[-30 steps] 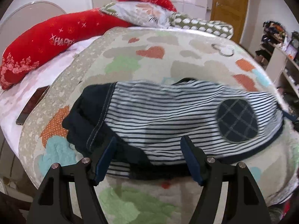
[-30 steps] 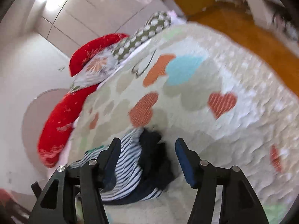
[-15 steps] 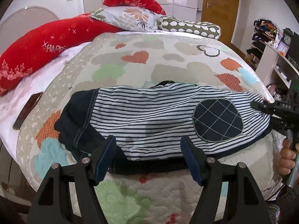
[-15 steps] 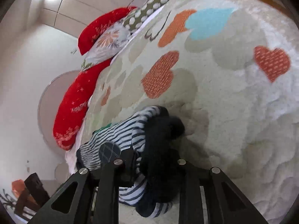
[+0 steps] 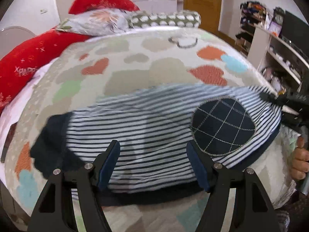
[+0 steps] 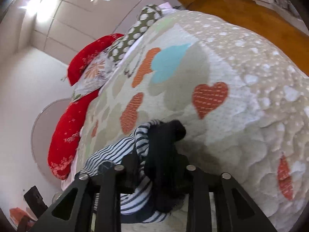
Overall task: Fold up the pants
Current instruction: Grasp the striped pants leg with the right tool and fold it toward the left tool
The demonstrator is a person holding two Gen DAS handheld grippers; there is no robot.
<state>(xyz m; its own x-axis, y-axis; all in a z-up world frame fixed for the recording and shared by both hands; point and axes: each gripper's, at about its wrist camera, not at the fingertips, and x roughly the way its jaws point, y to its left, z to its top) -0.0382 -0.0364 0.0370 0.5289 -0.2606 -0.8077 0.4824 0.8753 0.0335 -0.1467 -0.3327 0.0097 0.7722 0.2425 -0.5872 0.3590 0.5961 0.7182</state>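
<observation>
The striped navy-and-white pants (image 5: 146, 127) lie across the heart-print quilt (image 5: 154, 63), with a dark checked round patch (image 5: 222, 127) toward the right and a dark waistband at the left. My left gripper (image 5: 153, 160) is open, hovering over the pants' near edge. My right gripper (image 6: 158, 172) is shut on the dark end of the pants (image 6: 164, 145) and lifts it slightly off the quilt (image 6: 222, 61). In the left wrist view the right gripper (image 5: 285, 106) shows at the far right edge, pinching that end.
Red bolster pillows (image 5: 32, 58), a floral pillow (image 5: 96, 22) and a dotted pillow (image 5: 164, 18) lie at the bed's head. Shelves (image 5: 276, 44) stand to the right. A wooden door (image 5: 202, 3) is behind. A dark phone (image 5: 7, 145) lies at the left edge.
My right gripper closed on the pants' dark end and lifted it a little. My left gripper moved right along the pants, staying open.
</observation>
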